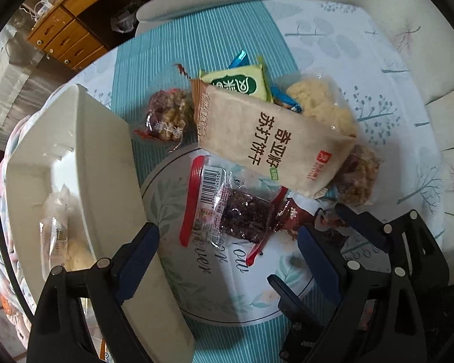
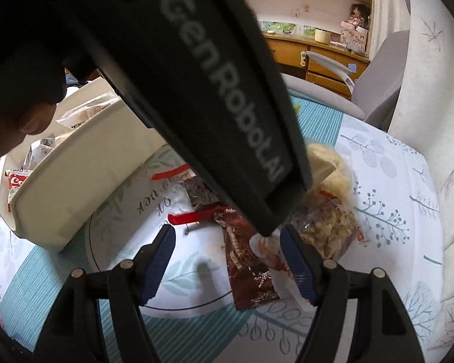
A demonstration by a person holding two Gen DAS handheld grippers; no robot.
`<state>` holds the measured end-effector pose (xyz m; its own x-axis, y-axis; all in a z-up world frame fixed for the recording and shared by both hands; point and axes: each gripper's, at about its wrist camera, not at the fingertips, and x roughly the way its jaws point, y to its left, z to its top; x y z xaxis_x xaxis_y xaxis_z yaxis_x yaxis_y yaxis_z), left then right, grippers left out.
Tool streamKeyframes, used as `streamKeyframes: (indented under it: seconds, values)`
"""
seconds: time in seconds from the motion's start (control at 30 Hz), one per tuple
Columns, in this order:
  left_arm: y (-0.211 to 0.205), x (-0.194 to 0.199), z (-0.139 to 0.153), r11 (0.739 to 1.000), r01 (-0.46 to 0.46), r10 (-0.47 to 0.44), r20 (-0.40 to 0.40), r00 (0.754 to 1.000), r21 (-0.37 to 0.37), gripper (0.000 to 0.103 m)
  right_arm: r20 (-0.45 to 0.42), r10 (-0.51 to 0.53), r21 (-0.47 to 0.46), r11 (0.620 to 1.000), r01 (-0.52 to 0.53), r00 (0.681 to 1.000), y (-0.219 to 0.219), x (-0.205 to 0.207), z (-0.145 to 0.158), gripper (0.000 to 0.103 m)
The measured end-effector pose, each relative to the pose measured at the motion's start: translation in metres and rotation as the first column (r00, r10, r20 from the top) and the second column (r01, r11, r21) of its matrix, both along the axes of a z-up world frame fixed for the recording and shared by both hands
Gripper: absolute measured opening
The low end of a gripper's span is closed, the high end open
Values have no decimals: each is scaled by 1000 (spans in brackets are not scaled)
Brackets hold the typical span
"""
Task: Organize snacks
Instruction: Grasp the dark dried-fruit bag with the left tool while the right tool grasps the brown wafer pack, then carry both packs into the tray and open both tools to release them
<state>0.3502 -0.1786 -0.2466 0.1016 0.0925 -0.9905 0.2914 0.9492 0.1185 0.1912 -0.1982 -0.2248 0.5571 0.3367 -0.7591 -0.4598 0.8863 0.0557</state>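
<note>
Showing only from left tongs (image 1: 227,242) (probably): cracker pack (image 1: 275,142), hidden opposite

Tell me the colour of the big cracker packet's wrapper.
Pale beige cracker packet with dark brown lettering, clearest in the left wrist view.

From your left gripper (image 1: 227,251), the white bin's wall (image 1: 106,163) blocks nine o'clock. Snack packets crowd twelve to two o'clock, led by the cracker bag (image 1: 275,139). Bare plate (image 1: 227,290) lies open at six o'clock. Your right gripper (image 1: 342,227) crowds three o'clock, touching nothing visible.
</note>
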Motion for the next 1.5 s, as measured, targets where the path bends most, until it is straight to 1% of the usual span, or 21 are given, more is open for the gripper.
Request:
streamKeyframes:
  seconds: [0.07,0.1,0.13,0.27,0.3,0.4,0.47,0.63,0.73,0.77,0.8,0.83,0.9,0.97,1.07,1.17,1.2,1.23,1.4,1.5]
  values:
    - [0,4,-6,1000,-2,2,-18,1000,7,90,-12,0,17,1000,0,1000,-1,3,-1,72]
    - [0,5,-9,1000,-5,5,-29,1000,11,86,-19,2,15,1000,-2,1000,-1,5,-4,72]
    - [0,7,-12,1000,-8,8,-40,999,13,83,-17,6,9,1000,-6,1000,-1,5,-5,72]
    - [4,14,-24,999,-32,33,-79,996,11,74,0,31,-22,999,-31,1000,5,6,-7,73]
    - [7,16,-27,999,-39,40,-87,995,11,68,1,34,-30,999,-34,999,9,3,-7,73]
    - [9,23,-36,997,-72,70,-122,990,-8,63,0,42,-66,997,-42,999,12,3,-6,73]
    - [11,27,-38,996,-88,84,-133,988,-23,62,-6,42,-89,995,-42,999,13,2,-7,73]
    - [16,31,-43,995,-94,87,-143,986,-42,60,-33,29,-115,993,-33,999,11,-1,-6,73]
    - [22,37,-46,992,-111,100,-153,983,-63,58,-40,2,-131,991,-8,999,9,1,-7,73]
    - [17,35,-49,991,-129,120,-189,975,-40,58,-43,-6,-137,991,0,999,7,1,-9,73]
    - [19,36,-50,990,-133,122,-192,974,-47,56,-51,-18,-145,989,11,999,8,4,-11,72]
    - [21,36,-52,990,-135,123,-197,973,-48,51,-64,-26,-127,992,18,998,5,5,-11,72]
    - [22,33,-56,991,-128,118,-201,972,-37,51,-83,-38,-108,994,29,996,-1,6,-11,72]
    - [21,31,-58,994,-110,103,-193,976,-27,51,-77,-32,-113,993,23,997,-1,5,-10,72]
    - [19,29,-60,993,-112,104,-194,975,-31,50,-83,-26,-105,994,17,996,-4,7,-6,72]
    - [20,28,-62,993,-111,102,-193,976,-35,50,-83,-20,-98,995,12,996,-3,5,-4,59]
    - [20,28,-63,993,-112,103,-193,976,-34,50,-83,-21,-97,995,13,996,-5,5,-3,52]
    - [20,27,-63,993,-115,107,-194,975,-33,50,-86,-20,-96,995,12,996,-5,5,-2,49]
    - [21,17,-58,992,-128,120,-220,968,-22,48,-119,-16,-109,994,3,993,-10,12,-4,44]
    - [23,11,-57,991,-132,128,-236,963,1,46,-152,-19,-110,994,2,988,-12,9,0,42]
